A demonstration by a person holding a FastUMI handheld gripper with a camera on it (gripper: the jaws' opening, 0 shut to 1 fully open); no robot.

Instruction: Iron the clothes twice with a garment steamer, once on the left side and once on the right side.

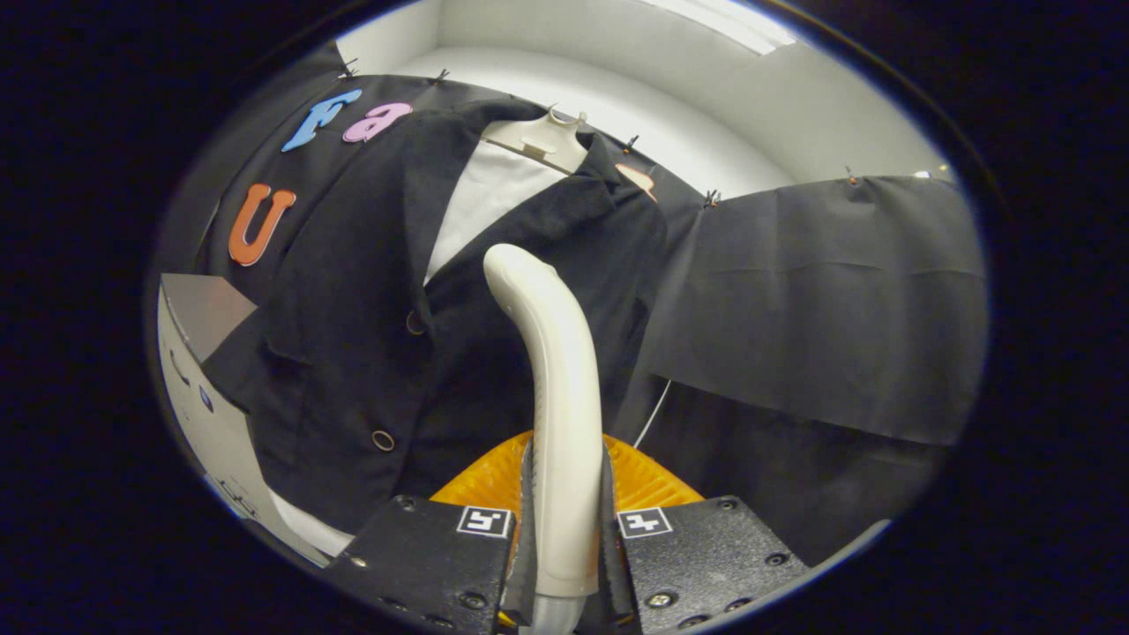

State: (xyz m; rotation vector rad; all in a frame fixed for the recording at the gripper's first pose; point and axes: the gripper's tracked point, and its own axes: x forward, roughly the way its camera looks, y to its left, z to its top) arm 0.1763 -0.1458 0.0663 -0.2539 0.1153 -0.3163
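Claw clenched on curved cream plastic steamer handle, head raised before hanging black button-front jacket mid-chest; neither pass visibly complete, likely both sides left.

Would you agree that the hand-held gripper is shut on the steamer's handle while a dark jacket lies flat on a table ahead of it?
Not quite. The hand-held gripper is shut on the steamer handle, but the dark jacket does not lie on a table: it hangs on a pale hanger against the booth wall, beyond the fingers. The gripper view shows this.
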